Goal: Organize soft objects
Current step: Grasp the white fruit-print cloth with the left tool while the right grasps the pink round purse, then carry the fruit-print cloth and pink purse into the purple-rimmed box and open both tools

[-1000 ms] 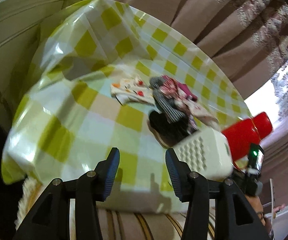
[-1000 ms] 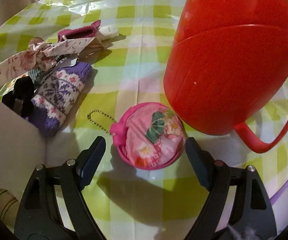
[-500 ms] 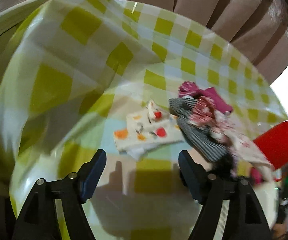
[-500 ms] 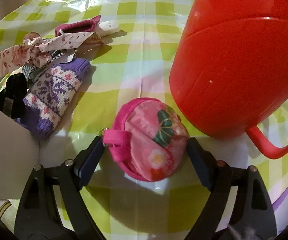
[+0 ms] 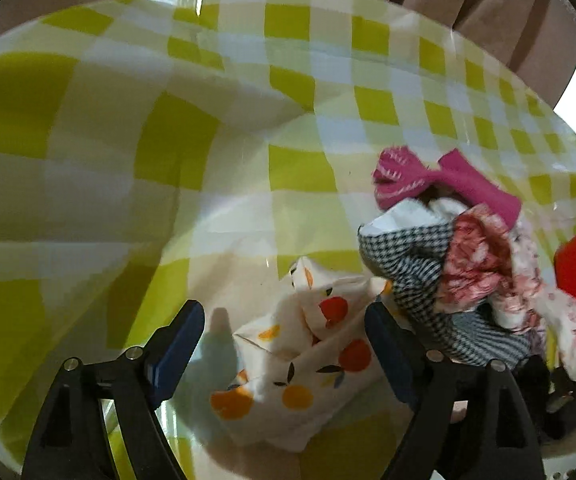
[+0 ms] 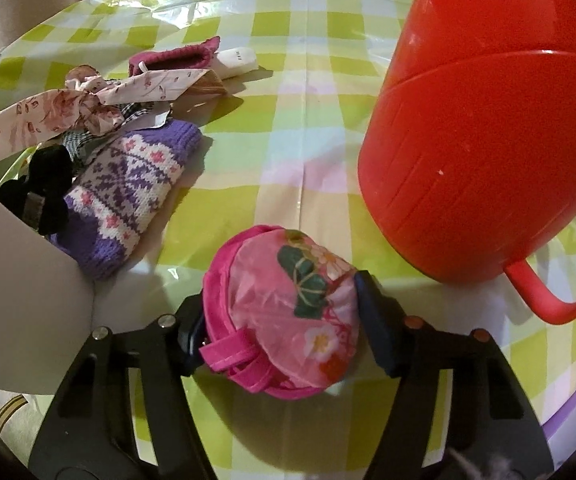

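Pink pouch (image 6: 288,312) – red jug (image 6: 483,120) alongside

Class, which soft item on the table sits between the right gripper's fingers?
The round pink floral pouch, squeezed by closing jaws; the purple knitted sock lies apart.

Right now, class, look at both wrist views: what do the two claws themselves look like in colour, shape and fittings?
Both look alike. The left claw has two black angular plastic arms, each studded with silver screw heads and ending in a dark blue flat pad. The right claw shows the same black arms and dark pads; some of its screw heads look orange-tinted. No cables, markings or sleeves show.
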Available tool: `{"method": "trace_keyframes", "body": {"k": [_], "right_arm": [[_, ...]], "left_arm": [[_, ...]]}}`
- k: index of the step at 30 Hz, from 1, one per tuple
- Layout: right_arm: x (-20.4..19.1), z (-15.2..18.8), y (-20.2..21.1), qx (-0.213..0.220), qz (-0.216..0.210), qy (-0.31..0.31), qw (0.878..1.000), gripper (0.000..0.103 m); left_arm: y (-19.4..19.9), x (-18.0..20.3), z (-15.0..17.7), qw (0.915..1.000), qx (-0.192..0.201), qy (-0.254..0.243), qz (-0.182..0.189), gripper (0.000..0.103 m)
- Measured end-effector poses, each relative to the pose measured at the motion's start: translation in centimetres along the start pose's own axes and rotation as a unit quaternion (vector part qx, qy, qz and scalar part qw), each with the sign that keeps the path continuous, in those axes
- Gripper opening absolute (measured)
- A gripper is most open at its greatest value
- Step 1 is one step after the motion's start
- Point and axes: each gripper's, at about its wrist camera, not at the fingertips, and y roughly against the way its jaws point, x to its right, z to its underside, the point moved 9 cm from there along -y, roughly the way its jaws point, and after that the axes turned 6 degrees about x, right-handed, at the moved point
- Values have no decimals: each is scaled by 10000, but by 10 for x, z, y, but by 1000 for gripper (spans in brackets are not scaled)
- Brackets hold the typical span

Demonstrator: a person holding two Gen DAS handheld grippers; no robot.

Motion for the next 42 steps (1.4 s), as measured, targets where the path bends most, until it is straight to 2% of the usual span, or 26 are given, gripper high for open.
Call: {"method": "trace_keyframes", "body": {"k": [1, 4, 6, 12, 24, 32, 42], "right_arm": [[0, 0, 0, 1, -14, -3, 10000, 66], [1, 0, 0, -2, -60, -24, 10000, 66], [0, 0, 1, -14, -103, -31, 9999, 66], [-6, 1, 9, 13, -179, 85, 9998, 65], [-7, 2, 39, 215, -250, 110, 9994, 64], [-9, 7, 68, 393, -336, 170, 9985, 64], [-5, 27, 113, 571, -464, 173, 9971, 64]], "left_arm": [[-3, 4, 4, 9999, -71, -12, 131, 63], [0, 8, 8, 9998, 1, -48, 199, 50], [3, 8, 11, 9996, -21, 4, 280, 35], [16, 7, 23, 9992, -49, 149, 354, 23], [64, -1, 50, 9984, 44, 536, 194, 15], [121, -6, 70, 9954, 419, 865, 52, 15], [192, 24, 98, 9916, 819, 947, 313, 15]]}}
